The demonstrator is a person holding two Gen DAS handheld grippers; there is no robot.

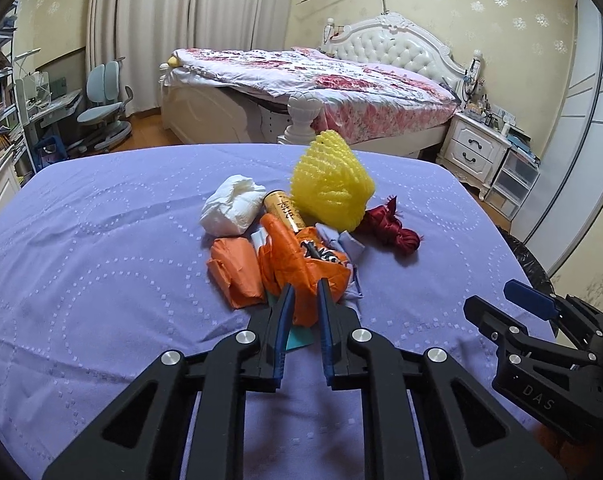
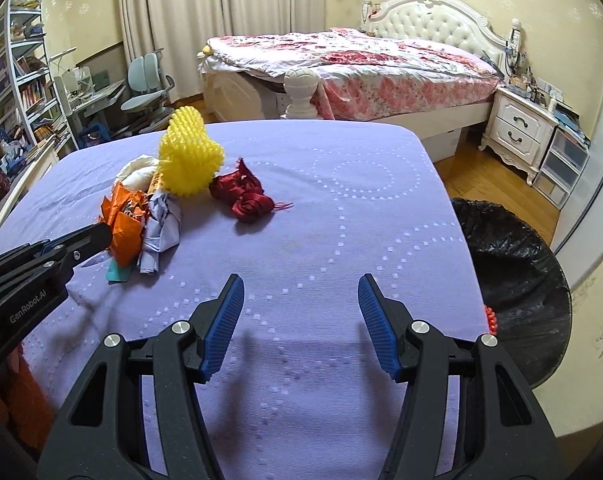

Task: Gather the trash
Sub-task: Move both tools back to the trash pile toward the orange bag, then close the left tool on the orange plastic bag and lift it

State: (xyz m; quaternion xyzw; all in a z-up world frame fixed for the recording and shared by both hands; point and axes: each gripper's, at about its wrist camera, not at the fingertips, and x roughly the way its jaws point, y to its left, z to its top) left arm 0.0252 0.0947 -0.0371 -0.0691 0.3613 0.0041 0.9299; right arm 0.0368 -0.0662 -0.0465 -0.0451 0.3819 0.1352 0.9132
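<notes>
Left claw [image 1: 306,298]: jaws drawn narrow and pinched on the near lobe of the orange plastic bag [image 1: 301,264], which I can see bunched between the blue pads.
Grip quality: I judge the hold to be on loose film only, so I would lift slowly and straight up, watching whether the whole bag comes or only a flap.
Bag contents: something dark and striped sits in the bag's open mouth; I would keep the mouth uppermost so nothing spills.
Neighbours of the bag: a second orange wad [image 1: 235,268] touches it on the left, a pale lilac crumple [image 1: 351,246] on the right, a teal scrap [image 1: 299,338] lies beneath the jaws.
Risk: the gold can [image 1: 285,210] leans against the far side of the bag and may roll when I pull.
Further trash: white tissue wad [image 1: 233,206], yellow foam net [image 1: 331,184] and red ribbon bundle [image 1: 393,228], all beyond the claw on the purple cloth [image 1: 101,240].
Right claw [image 2: 301,320]: jaws about half apart, nothing between them, hovering over bare cloth well clear of the pile.
Bin [image 2: 517,280]: black-lined, off the table's right edge, just beside my right claw; the left claw's load must travel across to it.
</notes>
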